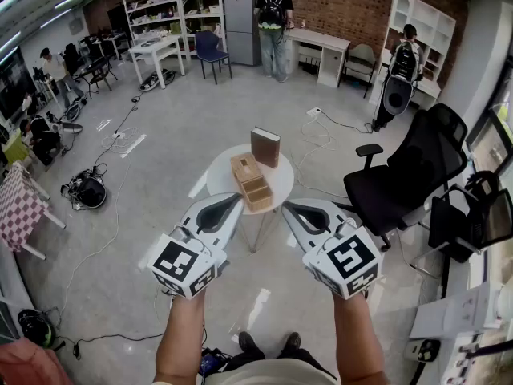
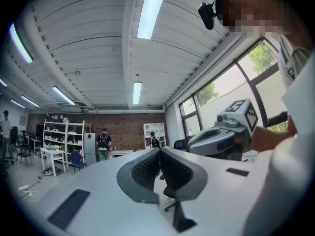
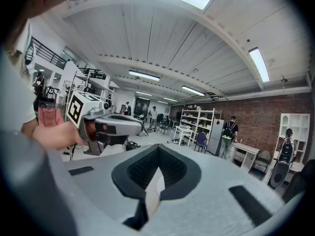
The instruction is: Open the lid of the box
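A light wooden box (image 1: 251,181) with its lid down lies on a small round white table (image 1: 220,175). Behind it a dark brown box (image 1: 265,147) stands upright. In the head view my left gripper (image 1: 238,199) is held just short of the table's near edge, its tip near the wooden box's left corner. My right gripper (image 1: 286,206) hovers at the table's near right edge. Both are shut with nothing between the jaws. The left gripper view (image 2: 159,151) and the right gripper view (image 3: 158,149) look out over the room and ceiling. Neither shows the wooden box.
A black office chair (image 1: 409,175) stands right of the table. Cables (image 1: 321,135) and a dark bag (image 1: 86,191) lie on the floor. Two people with backpacks stand at the far desks (image 1: 321,50). A checkered table (image 1: 16,207) sits at the left.
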Tool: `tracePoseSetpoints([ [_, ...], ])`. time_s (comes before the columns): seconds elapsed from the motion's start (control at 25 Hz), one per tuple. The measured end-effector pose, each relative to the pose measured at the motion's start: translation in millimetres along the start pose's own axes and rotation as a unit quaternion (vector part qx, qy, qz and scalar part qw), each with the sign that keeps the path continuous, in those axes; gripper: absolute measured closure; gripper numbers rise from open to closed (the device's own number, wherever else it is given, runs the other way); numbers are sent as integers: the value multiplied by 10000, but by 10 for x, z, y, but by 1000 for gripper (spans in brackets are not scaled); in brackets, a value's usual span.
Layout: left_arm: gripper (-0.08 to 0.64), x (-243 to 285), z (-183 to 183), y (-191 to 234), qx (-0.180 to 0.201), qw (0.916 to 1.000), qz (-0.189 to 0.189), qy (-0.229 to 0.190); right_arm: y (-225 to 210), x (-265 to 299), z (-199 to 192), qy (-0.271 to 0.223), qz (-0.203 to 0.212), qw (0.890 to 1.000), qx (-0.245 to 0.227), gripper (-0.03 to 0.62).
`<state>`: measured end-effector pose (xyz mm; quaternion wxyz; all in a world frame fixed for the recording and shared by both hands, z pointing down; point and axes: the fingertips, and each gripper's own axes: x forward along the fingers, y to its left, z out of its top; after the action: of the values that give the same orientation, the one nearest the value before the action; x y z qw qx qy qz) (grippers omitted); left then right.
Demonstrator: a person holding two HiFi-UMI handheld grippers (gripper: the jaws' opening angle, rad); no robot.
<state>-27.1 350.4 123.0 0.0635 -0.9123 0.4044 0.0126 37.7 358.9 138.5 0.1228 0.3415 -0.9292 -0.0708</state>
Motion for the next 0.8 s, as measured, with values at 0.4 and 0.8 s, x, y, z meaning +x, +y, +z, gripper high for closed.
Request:
tracePoseSetpoints([
  [0.4, 548, -7, -29, 182, -39, 10000, -10, -6, -17, 173, 50, 18, -74, 10000, -6, 604],
  [0.8, 548, -141, -121, 441, -84, 9999, -107, -66, 98, 423, 66, 4, -182, 9998, 104, 601],
])
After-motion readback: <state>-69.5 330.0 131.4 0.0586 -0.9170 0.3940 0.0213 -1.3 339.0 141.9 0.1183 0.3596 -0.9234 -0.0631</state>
